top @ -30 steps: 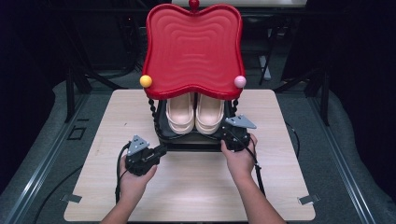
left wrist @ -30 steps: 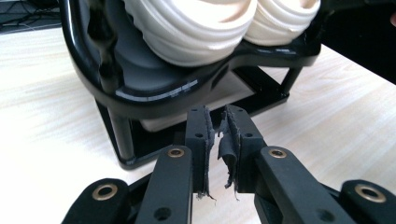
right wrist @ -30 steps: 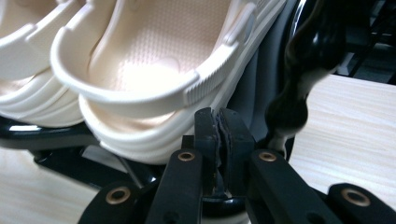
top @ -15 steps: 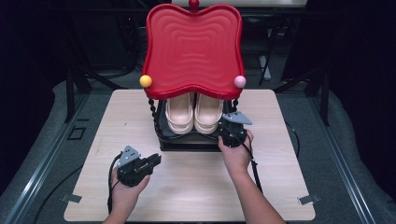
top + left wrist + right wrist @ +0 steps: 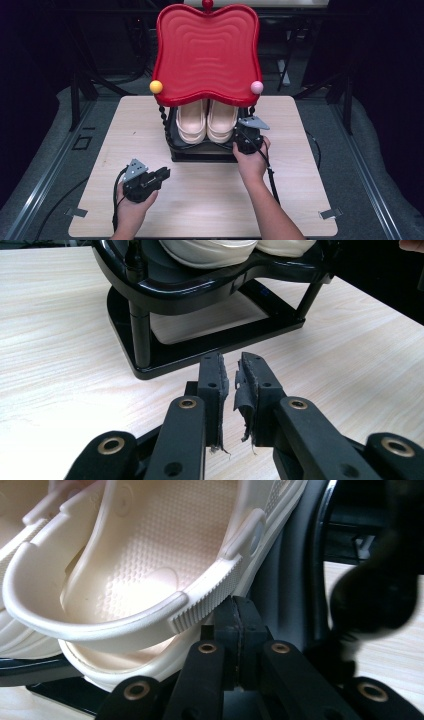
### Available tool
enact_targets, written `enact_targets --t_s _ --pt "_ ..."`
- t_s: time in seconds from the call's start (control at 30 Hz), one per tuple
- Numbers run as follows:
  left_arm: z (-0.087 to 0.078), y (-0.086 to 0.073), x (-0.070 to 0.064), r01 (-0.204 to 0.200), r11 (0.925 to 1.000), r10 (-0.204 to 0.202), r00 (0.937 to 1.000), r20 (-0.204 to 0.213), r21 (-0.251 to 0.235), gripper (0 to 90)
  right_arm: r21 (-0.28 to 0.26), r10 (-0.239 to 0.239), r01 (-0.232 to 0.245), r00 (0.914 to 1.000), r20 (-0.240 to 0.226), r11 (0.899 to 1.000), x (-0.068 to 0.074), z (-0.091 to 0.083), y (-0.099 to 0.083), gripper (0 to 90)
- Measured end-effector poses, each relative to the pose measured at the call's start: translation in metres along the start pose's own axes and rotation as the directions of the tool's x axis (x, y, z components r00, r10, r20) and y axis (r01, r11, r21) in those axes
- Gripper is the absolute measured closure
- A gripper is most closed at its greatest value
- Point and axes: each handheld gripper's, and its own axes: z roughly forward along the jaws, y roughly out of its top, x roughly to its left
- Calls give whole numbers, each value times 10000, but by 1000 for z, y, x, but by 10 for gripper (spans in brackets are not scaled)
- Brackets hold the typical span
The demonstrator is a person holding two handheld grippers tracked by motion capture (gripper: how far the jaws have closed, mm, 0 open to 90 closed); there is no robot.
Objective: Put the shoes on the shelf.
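Back comes the left gripper (image 5: 161, 175) from the black rack (image 5: 202, 152) toward the table's (image 5: 300, 200) near edge, jaws a crack apart, holding nothing. Right gripper (image 5: 235, 611) sits at the rack's right end, jaws pressed together beside the right clog's (image 5: 150, 565) heel strap. Both cream clogs (image 5: 206, 120) fill the lower shelf, toes hidden under the red tray (image 5: 207, 52).

Cream clogs (image 5: 206, 120), glossy black rack (image 5: 200, 290), rippled red tray (image 5: 206, 52).

place: lab/studio | evidence: bare wooden table (image 5: 200, 195), floor rails (image 5: 45, 170), dark surround, metal stands (image 5: 80, 95)
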Motion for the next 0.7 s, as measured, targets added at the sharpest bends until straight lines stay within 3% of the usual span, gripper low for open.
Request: enact_targets --t_s 0.2,0.7 --pt "-2 -3 3 82 10000 -82 9999 -78 4 794 -121 -302 303 9995 73 9995 7 3 1 900" --pt "-5 -4 10 271 9996 -274 9991 -330 -92 748 -106 -644 644 9979 -18 9979 4 -6 -2 858"
